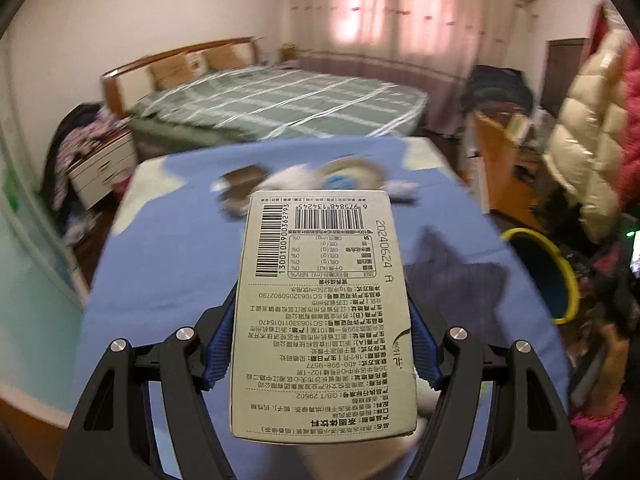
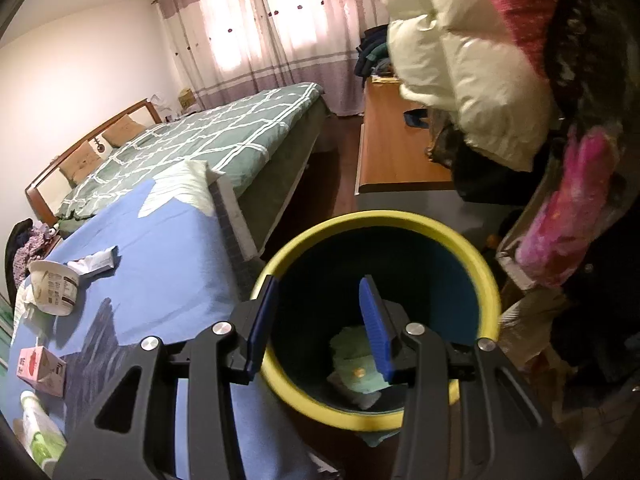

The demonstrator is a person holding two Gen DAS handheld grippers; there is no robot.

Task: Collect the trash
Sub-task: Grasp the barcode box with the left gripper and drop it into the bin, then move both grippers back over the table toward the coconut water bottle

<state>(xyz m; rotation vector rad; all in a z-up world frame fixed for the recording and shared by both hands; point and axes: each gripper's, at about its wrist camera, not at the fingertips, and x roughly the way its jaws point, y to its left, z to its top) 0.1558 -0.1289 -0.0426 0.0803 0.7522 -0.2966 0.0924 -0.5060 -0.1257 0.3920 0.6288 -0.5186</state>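
Mid-collection: left gripper [image 1: 320, 344] was clamped on the printed carton [image 1: 320, 312], jaws part-closed against its sides, carton lifted clear of the blue table [image 1: 168, 264]. Likely next: carry it right to the yellow-rimmed bin [image 2: 376, 220] beside the table and release. Right gripper [image 2: 316, 320] hung over the bin mouth, jaws apart, holding nothing.

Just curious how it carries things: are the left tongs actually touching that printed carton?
Touching. The left wrist view shows the left tongs with blue pads pressed against both sides of the carton, held above the blue tablecloth.
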